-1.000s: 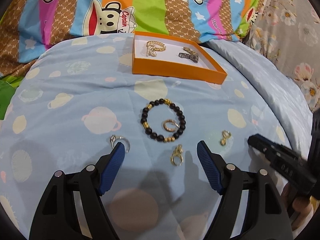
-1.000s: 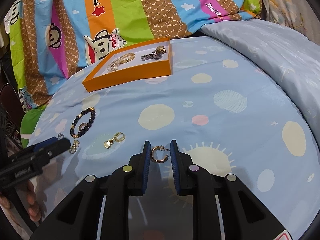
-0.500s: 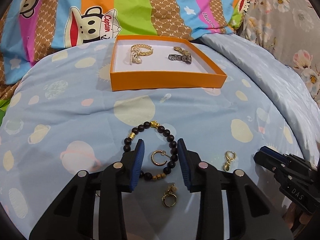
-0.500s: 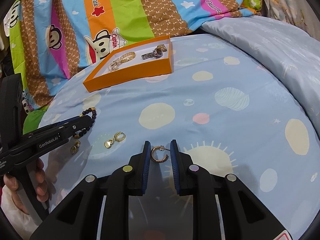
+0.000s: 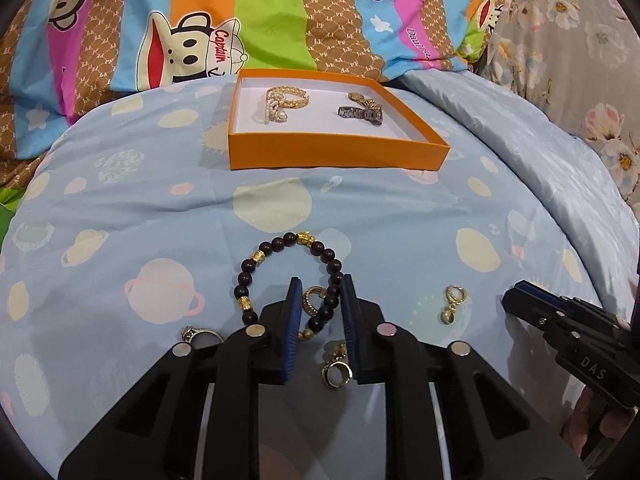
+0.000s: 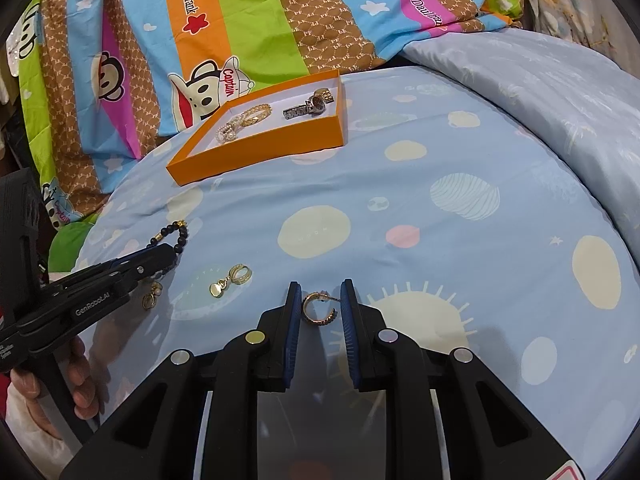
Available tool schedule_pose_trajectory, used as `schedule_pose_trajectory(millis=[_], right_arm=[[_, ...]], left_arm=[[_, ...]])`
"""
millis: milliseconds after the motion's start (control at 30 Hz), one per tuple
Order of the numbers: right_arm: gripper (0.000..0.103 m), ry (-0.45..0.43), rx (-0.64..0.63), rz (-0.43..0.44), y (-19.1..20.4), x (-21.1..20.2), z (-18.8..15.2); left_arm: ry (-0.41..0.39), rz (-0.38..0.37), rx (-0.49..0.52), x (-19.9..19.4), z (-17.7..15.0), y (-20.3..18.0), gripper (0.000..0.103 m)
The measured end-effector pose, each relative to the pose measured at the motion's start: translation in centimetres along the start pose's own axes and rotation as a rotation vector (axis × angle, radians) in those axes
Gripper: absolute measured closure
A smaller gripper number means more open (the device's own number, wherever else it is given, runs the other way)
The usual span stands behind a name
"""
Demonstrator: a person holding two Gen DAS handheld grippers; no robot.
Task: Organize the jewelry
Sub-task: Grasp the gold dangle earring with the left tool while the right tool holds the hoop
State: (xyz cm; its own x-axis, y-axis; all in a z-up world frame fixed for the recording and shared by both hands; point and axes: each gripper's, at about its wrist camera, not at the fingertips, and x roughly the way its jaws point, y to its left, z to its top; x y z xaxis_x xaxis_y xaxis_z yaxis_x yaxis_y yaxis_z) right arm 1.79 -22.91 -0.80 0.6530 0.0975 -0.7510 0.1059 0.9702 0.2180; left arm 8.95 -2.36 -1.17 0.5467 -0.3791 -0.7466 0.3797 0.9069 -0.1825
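Bed (image 5: 360,200), covered with a light blue planet-print sheet; striped cartoon-monkey bedding (image 5: 240,20) heaped along its far edge.

Orange box (image 5: 336,152), shallow, white-lined, stood near the far edge of the bed. Contents: one gold and pearl bracelet (image 5: 282,102) on the box's left side; one metal-band watch (image 5: 360,110) on its right side, apart from the bracelet.

Dark beaded bracelet (image 5: 280,276) with gold spacers, lying flat at mid-bed, toward the near edge.

Left gripper (image 5: 319,312), lowered to the sheet and pointed toward the box, fingers (image 5: 294,320) narrowed around a gold hoop earring (image 5: 310,300) and the right-hand run of the beaded bracelet; whether the pads pressed either could not be told.

Silver ring (image 5: 200,334), just left of the left gripper. Gold ring-shaped charm (image 5: 335,372), under the gripper, between its fingers. Gold drop earring (image 5: 450,304), to its right, well apart from the beads.

Right gripper (image 6: 320,312), held low and level over a sun print, fingers (image 6: 347,320) close about a second gold hoop earring (image 6: 318,308), its post touching the right finger; the grip looked loose. The person's left hand (image 6: 76,376) gripped the other tool's handle at the left edge of the right wrist view.
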Motion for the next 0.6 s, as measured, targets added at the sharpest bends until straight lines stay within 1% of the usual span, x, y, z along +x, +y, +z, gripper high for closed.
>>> schedule_pose_trajectory(millis=[233,267,333,400,500,600], right_arm=[[0.084,-0.005,0.002,0.002,0.1,-0.2,-0.1],[0.084,-0.006,0.004,0.004,0.1,-0.2,-0.1],[0.084,-0.004,0.004,0.005,0.1,-0.3,-0.1],[0.084,-0.004,0.002,0.004,0.1,-0.3,0.0],[0.084,-0.003,0.003,0.005,0.1,-0.3,0.0],[0.084,-0.002,0.002,0.005,0.1,-0.3,0.0]], left_arm=[[-0.029,-0.011,-0.009,-0.9,-0.2,0.1,0.092],[-0.034,-0.012,-0.011,-1.1,-0.3,0.1,0.100],[-0.032,-0.027,-0.020,-1.3,-0.3,0.4,0.100],[-0.009,-0.046,-0.030,-1.0,-0.3,0.5,0.098],[0.008,-0.044,-0.066,-0.7,-0.3,1.2,0.098],[0.026,-0.035,-0.064,-0.1,-0.4,1.1,0.098]])
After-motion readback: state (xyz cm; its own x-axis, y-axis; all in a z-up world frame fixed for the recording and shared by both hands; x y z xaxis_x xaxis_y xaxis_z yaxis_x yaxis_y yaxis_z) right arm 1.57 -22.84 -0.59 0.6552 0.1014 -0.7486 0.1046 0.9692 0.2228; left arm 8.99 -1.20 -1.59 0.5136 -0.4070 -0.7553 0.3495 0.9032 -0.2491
